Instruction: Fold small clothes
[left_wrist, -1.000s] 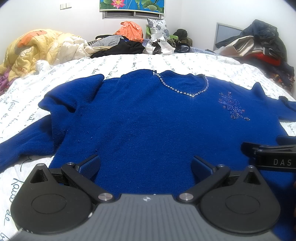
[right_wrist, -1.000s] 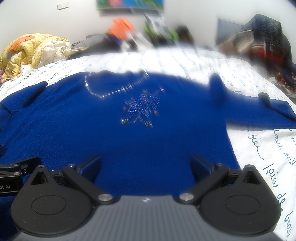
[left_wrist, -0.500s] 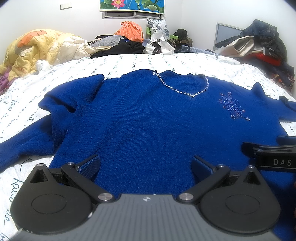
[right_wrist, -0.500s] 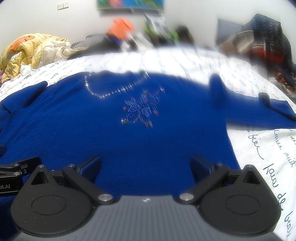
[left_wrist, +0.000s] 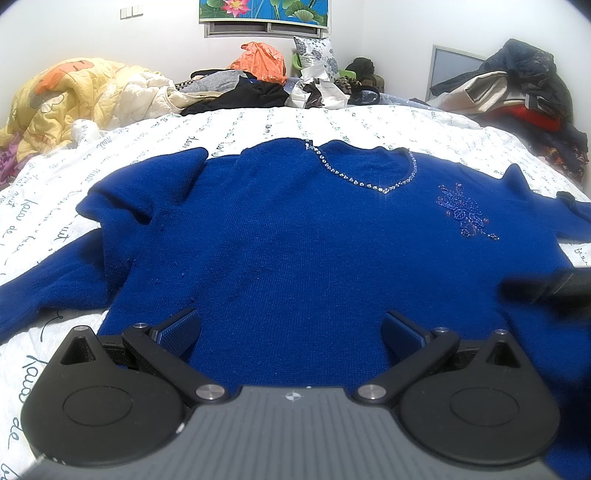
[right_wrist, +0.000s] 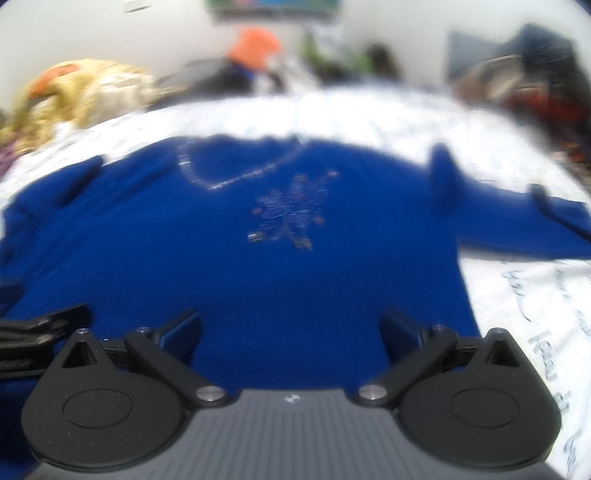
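A blue knit sweater (left_wrist: 295, 236) lies flat, front up, on the white bed; it also shows in the right wrist view (right_wrist: 258, 258). It has a rhinestone neckline (left_wrist: 365, 181) and a beaded flower (left_wrist: 465, 214). Its left sleeve (left_wrist: 55, 280) runs off to the left, its right sleeve (right_wrist: 517, 229) to the right. My left gripper (left_wrist: 291, 325) is open and empty over the sweater's lower hem. My right gripper (right_wrist: 291, 325) is open and empty over the hem further right; it shows blurred at the edge of the left wrist view (left_wrist: 546, 288).
The white bedsheet (left_wrist: 258, 125) has script print. A yellow quilt (left_wrist: 74, 96) is heaped at the back left. Loose clothes and an orange bag (left_wrist: 262, 62) lie along the far edge. More clothes (left_wrist: 524, 92) are piled at the back right.
The right gripper has begun to move: its view is now motion-blurred and it appears smeared in the left wrist view. The left gripper and the sweater have not moved.
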